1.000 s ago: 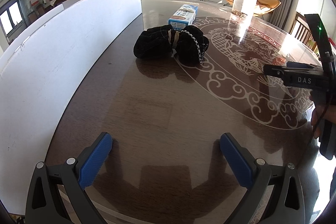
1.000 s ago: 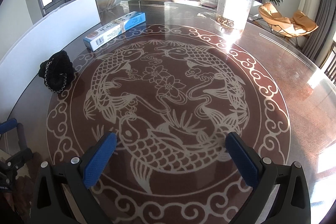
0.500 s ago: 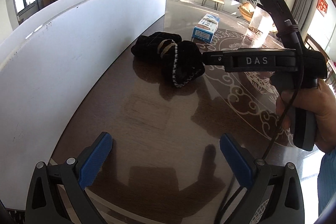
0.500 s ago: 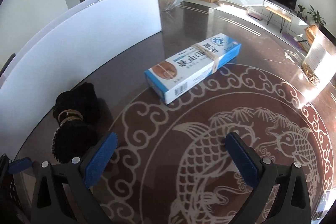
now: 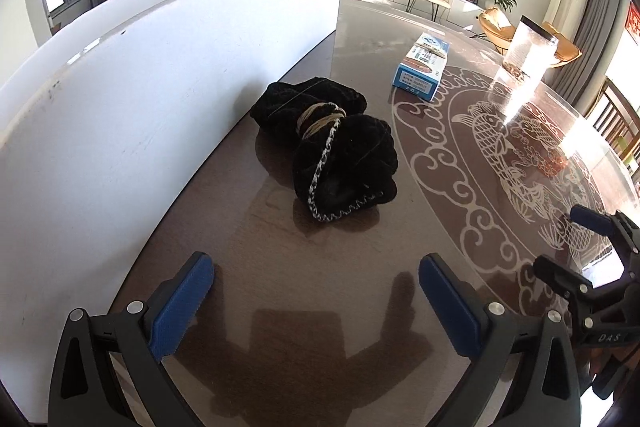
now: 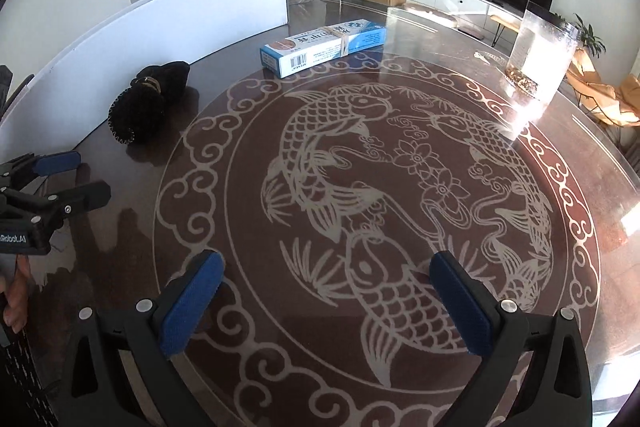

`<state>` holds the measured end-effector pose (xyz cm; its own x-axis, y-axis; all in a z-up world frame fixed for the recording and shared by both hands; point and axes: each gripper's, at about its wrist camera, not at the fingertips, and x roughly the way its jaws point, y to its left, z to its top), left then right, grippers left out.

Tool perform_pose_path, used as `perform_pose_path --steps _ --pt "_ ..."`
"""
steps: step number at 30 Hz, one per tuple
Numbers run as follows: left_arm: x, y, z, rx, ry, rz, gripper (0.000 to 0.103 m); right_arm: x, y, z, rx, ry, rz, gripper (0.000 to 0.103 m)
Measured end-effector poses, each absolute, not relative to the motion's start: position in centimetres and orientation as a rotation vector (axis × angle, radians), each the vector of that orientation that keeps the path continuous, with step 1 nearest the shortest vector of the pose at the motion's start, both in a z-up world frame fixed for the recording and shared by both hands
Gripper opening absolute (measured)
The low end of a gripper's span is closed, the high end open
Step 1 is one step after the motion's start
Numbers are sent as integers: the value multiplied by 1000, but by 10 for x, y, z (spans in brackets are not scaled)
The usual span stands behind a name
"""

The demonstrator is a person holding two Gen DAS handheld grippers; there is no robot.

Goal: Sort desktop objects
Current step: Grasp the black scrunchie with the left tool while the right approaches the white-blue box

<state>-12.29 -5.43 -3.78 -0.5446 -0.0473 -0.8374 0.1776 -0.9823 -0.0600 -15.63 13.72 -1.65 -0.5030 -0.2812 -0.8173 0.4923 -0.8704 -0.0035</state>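
The left gripper (image 5: 316,291) hangs low over the dark brown glass-topped round table (image 5: 280,267), its two blue-padded fingers spread wide with nothing between them. Ahead of it, just beyond the fingertips, lies a black knitted fabric bundle (image 5: 332,143) tied round its middle with a tan band and edged with white stitching — it rests on the tabletop close beside a long white upright board (image 5: 140,99) that runs along the table's left edge. Farther back, well apart from the bundle, a long blue and white cardboard box (image 5: 422,67) with a rubber band round it lies flat at the rim of the pale koi-fish pattern (image 6: 400,179) inlaid in the table. A tall clear plastic container (image 5: 528,51) stands beyond that, in bright sunlight near the table's far side. The right gripper (image 6: 326,301) is held over the near part of the fish pattern, its blue-padded fingers likewise wide apart and empty; in the left wrist view it shows at the right edge (image 5: 592,259). From the right wrist view the bundle (image 6: 148,99) sits to the left near the board (image 6: 160,31), the box (image 6: 324,45) lies past it toward the middle, and the container (image 6: 540,51) stands at the right — the left gripper (image 6: 60,179) appears at the left edge, with a hand (image 6: 16,295) below it.
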Motion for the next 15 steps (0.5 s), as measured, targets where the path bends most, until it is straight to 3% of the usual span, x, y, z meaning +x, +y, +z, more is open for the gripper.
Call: perform_pose_path --steps 7,11,12,13,14,15 --pt "-196 -51 -41 1452 175 -2536 103 -160 135 -15 1251 298 -2415 103" --pt "-197 -47 -42 1420 85 -2655 101 -160 135 -15 1251 298 -2415 103" --pt "-192 -47 -39 1391 82 -2697 92 -160 134 -15 1251 298 -2415 103" --pt "-186 -46 -35 1352 55 -2724 60 -160 134 -15 1251 298 -2415 103" --pt "-181 -47 -34 1340 25 -2764 41 -161 134 -15 1251 298 -2415 103" --pt "-176 -47 -34 1345 -15 -2787 39 -161 135 -15 1251 298 -2415 103"
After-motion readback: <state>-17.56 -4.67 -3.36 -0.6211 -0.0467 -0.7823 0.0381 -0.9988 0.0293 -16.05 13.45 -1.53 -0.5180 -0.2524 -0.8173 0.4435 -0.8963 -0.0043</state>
